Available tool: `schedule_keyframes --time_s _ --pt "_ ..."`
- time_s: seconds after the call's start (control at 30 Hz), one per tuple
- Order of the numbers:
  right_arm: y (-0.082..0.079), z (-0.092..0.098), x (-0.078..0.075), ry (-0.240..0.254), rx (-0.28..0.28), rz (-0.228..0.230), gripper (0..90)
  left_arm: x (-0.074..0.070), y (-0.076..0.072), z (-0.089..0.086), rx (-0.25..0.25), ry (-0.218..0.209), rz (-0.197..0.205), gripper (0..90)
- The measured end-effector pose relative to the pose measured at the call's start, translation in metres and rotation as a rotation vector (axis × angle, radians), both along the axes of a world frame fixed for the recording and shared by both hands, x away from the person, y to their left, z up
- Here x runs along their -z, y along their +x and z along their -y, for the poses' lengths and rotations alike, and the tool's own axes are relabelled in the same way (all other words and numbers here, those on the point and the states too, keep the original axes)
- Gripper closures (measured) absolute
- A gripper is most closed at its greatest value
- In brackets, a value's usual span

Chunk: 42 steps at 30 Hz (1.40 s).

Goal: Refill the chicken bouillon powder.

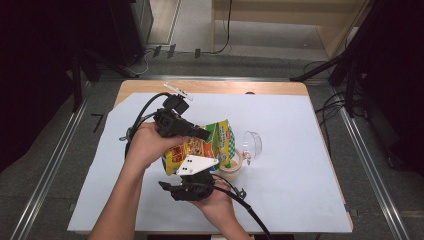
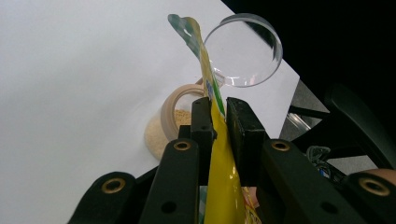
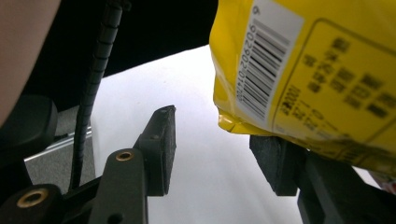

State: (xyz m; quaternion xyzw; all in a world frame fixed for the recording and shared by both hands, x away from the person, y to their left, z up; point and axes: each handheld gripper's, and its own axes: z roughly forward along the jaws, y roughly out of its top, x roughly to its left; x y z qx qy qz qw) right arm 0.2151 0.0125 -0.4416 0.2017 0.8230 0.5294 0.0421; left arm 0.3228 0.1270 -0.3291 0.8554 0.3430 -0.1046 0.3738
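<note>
A yellow and green snack bag (image 1: 217, 142) is held up over the middle of the table. My left gripper (image 1: 206, 134) comes in from the left and is shut on the bag's upper edge; in the left gripper view its jaws (image 2: 219, 105) pinch the thin yellow bag (image 2: 224, 177). My right gripper (image 1: 196, 172) is below the bag, under its grey plate. In the right gripper view its jaws (image 3: 219, 154) stand open, with the bag's barcode corner (image 3: 317, 70) hanging over the right pad (image 3: 275, 163) and nothing pressed between the pads.
A small jar (image 1: 232, 167) of beige grains stands just right of the bag, its clear hinged lid (image 1: 251, 145) swung open; the jar (image 2: 175, 123) and the lid (image 2: 243, 51) lie beyond the left jaws. A pale sheet (image 1: 300, 165) covers the wooden table (image 1: 225, 87).
</note>
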Motion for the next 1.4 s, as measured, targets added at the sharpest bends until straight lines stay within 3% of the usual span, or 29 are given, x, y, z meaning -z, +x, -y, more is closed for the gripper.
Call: schedule_keyframes --time_s 0.2,0.33,0.67,0.93,1.2,1.4 --pt "-0.001 -0.001 0.004 -0.002 -0.002 -0.004 51.8 0.002 -0.001 -0.005 -0.014 -0.003 -0.012 82.7" --pt "0.0 -0.001 0.006 -0.012 0.002 0.018 51.9 0.003 -0.002 -0.007 -0.01 -0.007 -0.01 83.1" --pt "0.001 -0.003 0.011 -0.018 0.006 -0.007 51.9 0.005 -0.004 -0.017 0.006 -0.012 -0.014 84.3" --pt "0.002 -0.003 0.014 -0.036 -0.012 0.012 52.7 0.007 -0.005 -0.02 -0.005 -0.02 -0.037 82.9" --pt "0.003 -0.001 0.013 -0.053 -0.046 0.048 54.0 0.015 -0.001 -0.003 0.03 0.022 -0.01 81.8" --pt "0.002 0.0 0.014 -0.072 -0.043 0.06 53.8 0.017 0.001 0.001 0.036 0.02 -0.004 82.6"
